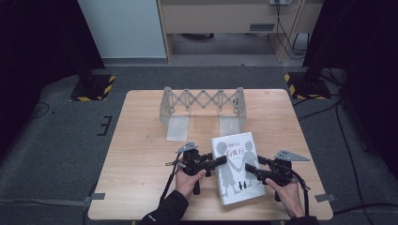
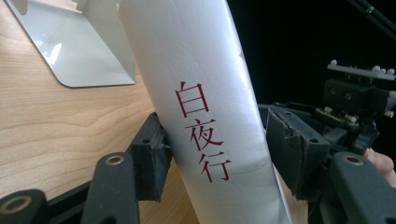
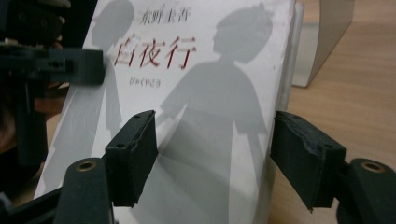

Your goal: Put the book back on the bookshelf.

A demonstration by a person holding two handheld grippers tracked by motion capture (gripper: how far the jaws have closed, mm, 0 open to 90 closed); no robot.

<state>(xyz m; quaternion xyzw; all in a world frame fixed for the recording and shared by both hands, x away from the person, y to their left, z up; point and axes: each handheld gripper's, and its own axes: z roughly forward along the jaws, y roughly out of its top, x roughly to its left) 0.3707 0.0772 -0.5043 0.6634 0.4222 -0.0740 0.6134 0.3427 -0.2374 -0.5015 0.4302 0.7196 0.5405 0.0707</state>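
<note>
Left claw [image 2: 212,154] clamps the spine of the white book [image 1: 237,166], lower middle of the high view on the tabletop [image 1: 141,154]. Right claw [image 3: 212,158] gapes around its far edge. I judge it stiff, weighty, slick-jacketed; grip near the spine.

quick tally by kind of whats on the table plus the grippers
book: 1
expanding metal bookstand: 1
grippers: 2, the left gripper and the right gripper
total: 4
</note>
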